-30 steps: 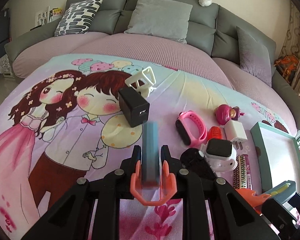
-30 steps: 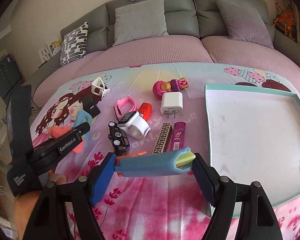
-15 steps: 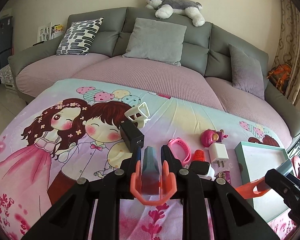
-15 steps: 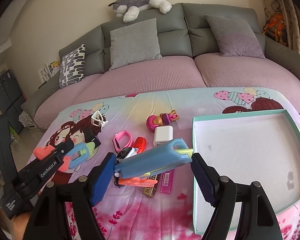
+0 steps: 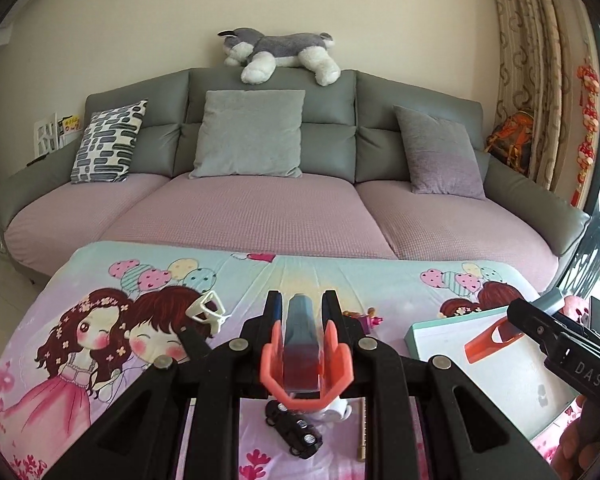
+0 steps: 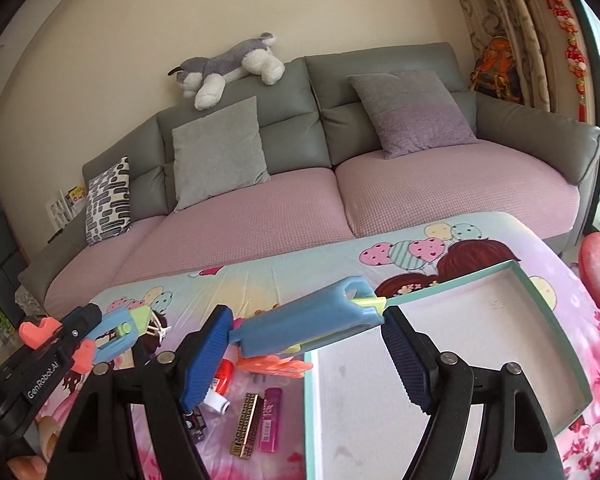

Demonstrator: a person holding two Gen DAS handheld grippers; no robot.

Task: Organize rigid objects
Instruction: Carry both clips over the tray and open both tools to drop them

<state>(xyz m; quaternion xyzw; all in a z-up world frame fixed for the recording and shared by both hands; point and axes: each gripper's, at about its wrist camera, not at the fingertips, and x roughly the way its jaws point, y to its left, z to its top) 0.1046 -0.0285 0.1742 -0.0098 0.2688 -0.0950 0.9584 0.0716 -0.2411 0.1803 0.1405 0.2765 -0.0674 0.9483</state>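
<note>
My left gripper (image 5: 302,304) is shut on a blue toy piece (image 5: 300,328), held up above the cartoon-print cloth; it also shows at the left of the right wrist view (image 6: 112,332). My right gripper (image 6: 308,344) is shut on a long blue toy (image 6: 308,326) with a yellow-green tip, tilted up over the near left edge of the teal-rimmed white tray (image 6: 540,300). The tray also shows in the left wrist view (image 5: 416,332). Under the grippers lie a black toy car (image 5: 296,432), a gold patterned bar (image 6: 244,424) and a magenta lighter (image 6: 270,420).
A white plastic frame (image 5: 210,312) lies on the cloth at left. A red toy (image 6: 224,372) lies under the right gripper. A grey and pink sofa (image 5: 260,208) with cushions and a plush dog (image 5: 276,52) stands behind the table.
Both grippers have risen and tilted up with their blue toys. The view now takes in the sofa and wall. The right gripper has moved toward the tray.
</note>
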